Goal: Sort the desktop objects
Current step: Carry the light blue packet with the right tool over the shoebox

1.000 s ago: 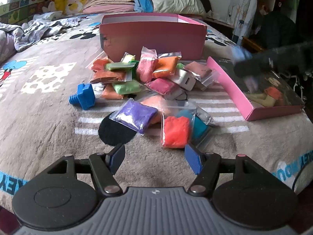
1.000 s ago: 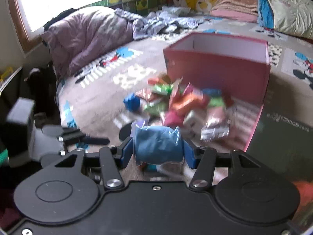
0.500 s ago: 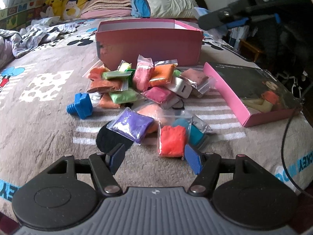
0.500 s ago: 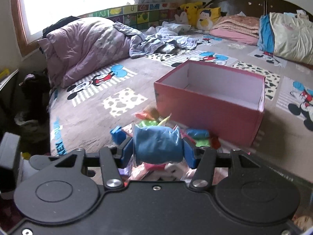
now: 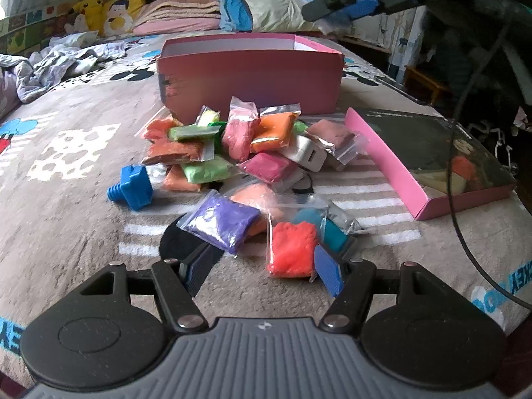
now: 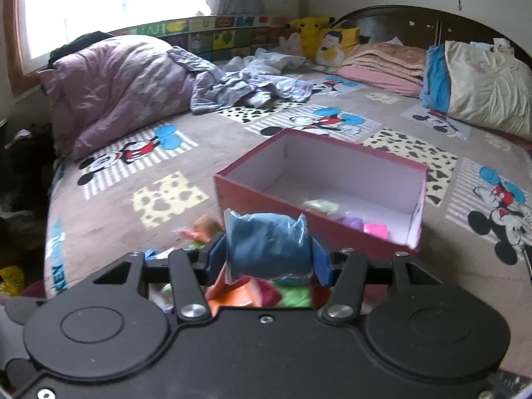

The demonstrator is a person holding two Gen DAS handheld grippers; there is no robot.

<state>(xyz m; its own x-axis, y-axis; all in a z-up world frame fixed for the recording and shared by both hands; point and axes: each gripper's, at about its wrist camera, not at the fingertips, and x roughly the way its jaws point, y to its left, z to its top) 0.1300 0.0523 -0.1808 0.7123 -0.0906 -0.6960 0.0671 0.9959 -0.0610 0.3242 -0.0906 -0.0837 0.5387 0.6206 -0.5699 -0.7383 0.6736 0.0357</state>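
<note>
The right gripper point(image 6: 268, 259) is clamping a blue clay bag point(image 6: 266, 249) above the pile, just short of the pink box point(image 6: 319, 196). The left gripper point(image 5: 264, 271) is hovering wide apart by the red bag point(image 5: 292, 249).

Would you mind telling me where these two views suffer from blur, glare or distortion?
Right wrist view: the window is blown out white, the packets inside the pink box and below the fingers are smeared, while the held blue packet stays sharp. Left wrist view: evenly lit and crisp on the pile, with fisheye bending at the edges and the right gripper soft at top.
</note>
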